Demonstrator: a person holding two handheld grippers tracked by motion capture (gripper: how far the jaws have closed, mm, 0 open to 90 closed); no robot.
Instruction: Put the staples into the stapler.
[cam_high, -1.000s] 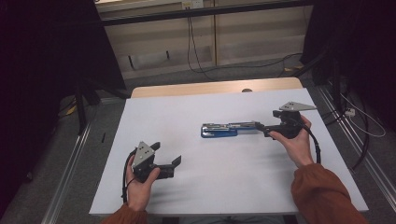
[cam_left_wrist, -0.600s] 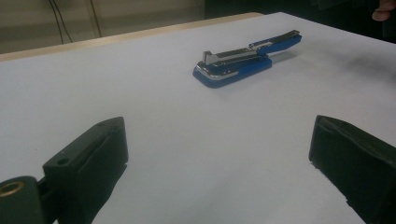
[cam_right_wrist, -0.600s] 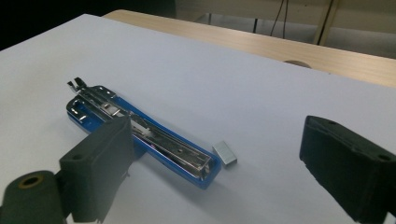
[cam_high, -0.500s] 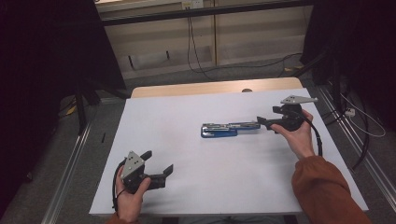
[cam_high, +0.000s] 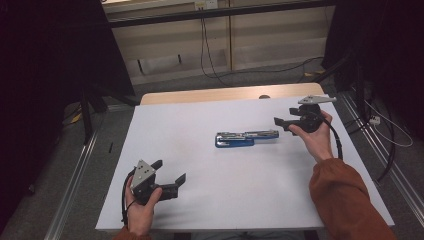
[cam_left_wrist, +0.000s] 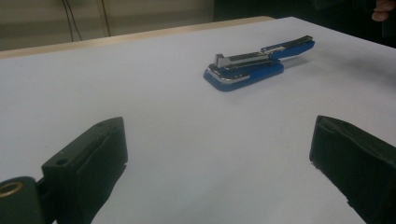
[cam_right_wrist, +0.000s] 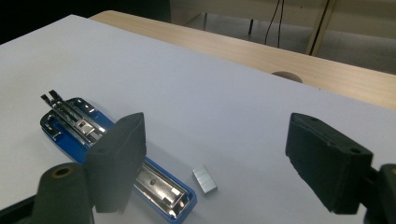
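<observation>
Moved: my right gripper (cam_high: 281, 122) has drawn back from the stapler (cam_high: 246, 138) toward the bench's right edge, and its jaws have just been closing a little with nothing between them; my left gripper (cam_high: 171, 172) has slid down to the near left corner.
Right jaws: apart, empty, pointing at the stapler's right end from just beside it.
Left jaws: wide apart, empty, well apart from the stapler.
Stapler: one, blue, opened out flat, lying mid-bench on the white sheet (cam_high: 210, 115).
High view: I see both hands, an orange sleeve (cam_high: 345, 200) on my right arm, the bare wooden strip (cam_high: 225, 94) behind the sheet, and the floor with cables.
Right gripper view: I get the open staple channel up close, and one small block of staples (cam_right_wrist: 204, 179) lying on the sheet just beside the stapler's near end; the high view is too coarse to show it.
Left gripper view: I see the stapler (cam_left_wrist: 257, 61) from low down, far ahead between my jaws.
Count: one stapler, one staple block, two grippers.
</observation>
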